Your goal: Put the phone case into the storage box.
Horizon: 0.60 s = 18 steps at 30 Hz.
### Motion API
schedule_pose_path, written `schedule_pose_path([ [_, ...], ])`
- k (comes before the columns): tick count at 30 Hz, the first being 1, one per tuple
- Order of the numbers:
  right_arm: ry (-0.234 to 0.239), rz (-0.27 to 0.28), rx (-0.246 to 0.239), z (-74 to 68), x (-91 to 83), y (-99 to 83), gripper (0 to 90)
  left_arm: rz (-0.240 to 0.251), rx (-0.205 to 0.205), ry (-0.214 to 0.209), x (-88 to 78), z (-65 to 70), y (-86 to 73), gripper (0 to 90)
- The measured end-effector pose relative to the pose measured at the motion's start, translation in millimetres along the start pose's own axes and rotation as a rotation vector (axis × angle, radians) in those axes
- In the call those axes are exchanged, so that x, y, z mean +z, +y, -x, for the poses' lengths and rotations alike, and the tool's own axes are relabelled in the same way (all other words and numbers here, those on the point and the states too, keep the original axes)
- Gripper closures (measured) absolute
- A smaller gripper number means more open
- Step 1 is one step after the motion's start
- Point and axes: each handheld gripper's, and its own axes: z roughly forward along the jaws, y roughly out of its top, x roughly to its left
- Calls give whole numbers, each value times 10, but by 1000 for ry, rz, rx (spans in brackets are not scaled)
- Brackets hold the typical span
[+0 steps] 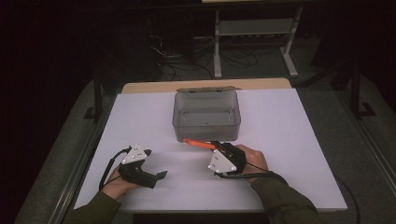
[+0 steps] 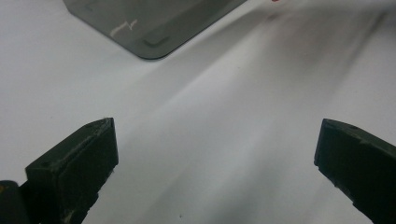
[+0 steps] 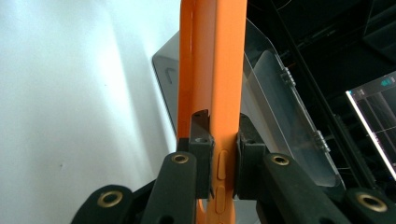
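Our left gripper (image 1: 156,164) and right gripper (image 1: 215,146) are both black, and each carries a grey three-cornered plate on top, dotted with small dark marks. A thin black cable trails from each one, looping back past our wrists. We wear long olive-green sleeves (image 1: 280,200) that cover both forearms. In the left gripper view our jaws are thick, blocky and matte black, with scuffed, pale-edged pads. In the right gripper view our black linkage arms carry round brass-coloured rivets, and a small screw sits in the left jaw block.
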Motion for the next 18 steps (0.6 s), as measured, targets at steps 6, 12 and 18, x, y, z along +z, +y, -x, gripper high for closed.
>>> schedule_pose_path([
  [6, 21, 4, 25, 29, 4, -9, 796, 0, -2, -2, 0, -1, 2, 0],
  [12, 41, 9, 65, 71, 2, -27, 796, -1, -4, -2, 0, -2, 3, 0],
  [18, 68, 11, 111, 124, -3, -49, 796, -3, -6, -3, -1, -2, 5, 0],
])
